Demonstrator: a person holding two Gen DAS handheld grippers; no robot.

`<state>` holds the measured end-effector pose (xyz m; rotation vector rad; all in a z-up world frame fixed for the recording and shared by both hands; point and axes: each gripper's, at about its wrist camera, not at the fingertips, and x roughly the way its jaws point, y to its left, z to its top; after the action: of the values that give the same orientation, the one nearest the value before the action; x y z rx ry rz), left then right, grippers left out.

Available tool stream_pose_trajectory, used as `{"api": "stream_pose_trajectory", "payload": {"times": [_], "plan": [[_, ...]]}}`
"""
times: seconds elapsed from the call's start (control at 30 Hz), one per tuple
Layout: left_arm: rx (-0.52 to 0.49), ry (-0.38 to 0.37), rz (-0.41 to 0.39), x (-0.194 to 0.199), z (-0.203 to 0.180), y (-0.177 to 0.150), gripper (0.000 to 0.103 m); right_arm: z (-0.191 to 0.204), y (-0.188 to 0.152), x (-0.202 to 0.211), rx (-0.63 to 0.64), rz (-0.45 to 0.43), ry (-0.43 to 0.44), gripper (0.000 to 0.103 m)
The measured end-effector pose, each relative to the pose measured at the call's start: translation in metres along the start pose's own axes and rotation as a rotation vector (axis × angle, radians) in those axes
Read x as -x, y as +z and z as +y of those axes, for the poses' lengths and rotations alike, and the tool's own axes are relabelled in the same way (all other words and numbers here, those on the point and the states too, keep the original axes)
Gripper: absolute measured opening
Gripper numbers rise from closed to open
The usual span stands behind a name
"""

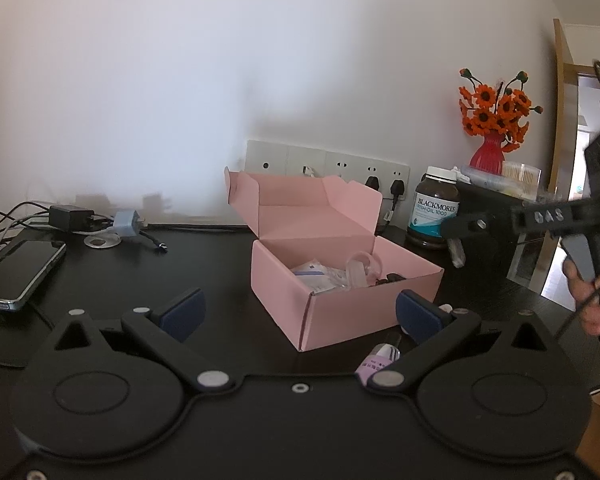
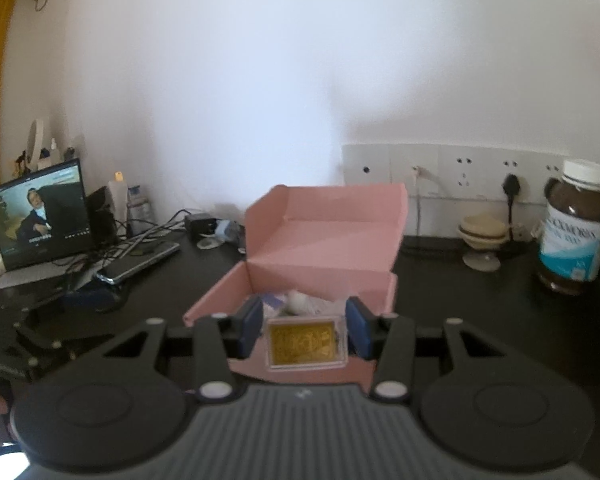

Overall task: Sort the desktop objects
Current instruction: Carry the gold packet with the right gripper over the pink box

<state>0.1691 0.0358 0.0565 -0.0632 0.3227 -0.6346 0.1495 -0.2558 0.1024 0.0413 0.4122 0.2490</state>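
Note:
An open pink cardboard box (image 1: 340, 304) stands on the black desk, its lid flap upright; it holds white packets and a clear plastic piece (image 1: 358, 270). My left gripper (image 1: 300, 314) is open just in front of the box, nothing between its blue pads. A small purple-labelled bottle (image 1: 378, 362) lies by its right finger. My right gripper (image 2: 305, 326) is shut on a gold card in a clear case (image 2: 306, 342), held just short of the pink box (image 2: 320, 240). In the left wrist view the right gripper (image 1: 460, 232) comes in from the right, held by a hand (image 1: 592, 300).
A phone (image 1: 20, 272), chargers and cables (image 1: 70, 216) lie at the left. A brown supplement bottle (image 1: 436, 210), a black container (image 1: 488, 232) and a red vase of orange flowers (image 1: 492, 120) stand right of the box. A laptop (image 2: 40, 216) and beige dish (image 2: 482, 236) show too.

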Motion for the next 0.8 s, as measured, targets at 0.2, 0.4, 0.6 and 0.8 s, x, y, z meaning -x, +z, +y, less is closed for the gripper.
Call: {"api": "stream_pose_trajectory", "payload": {"times": [0.2, 0.4, 0.6, 0.8], "plan": [[-0.016, 0.000, -0.006, 0.001, -0.003, 0.000, 0.103, 0.012, 0.027, -0.039, -0.011, 0.058, 0.063, 0.045], [-0.011, 0.000, -0.007, 0.001, -0.002, 0.000, 0.103, 0.025, 0.037, -0.090, -0.038, 0.129, 0.054, 0.045], [-0.011, 0.007, -0.005, 0.001, -0.002, 0.000, 0.103, 0.028, 0.034, -0.121, -0.096, 0.157, 0.028, 0.045], [0.018, 0.028, -0.002, 0.000, 0.003, 0.001, 0.103, 0.028, 0.032, -0.138, -0.126, 0.167, 0.009, 0.045]]}}
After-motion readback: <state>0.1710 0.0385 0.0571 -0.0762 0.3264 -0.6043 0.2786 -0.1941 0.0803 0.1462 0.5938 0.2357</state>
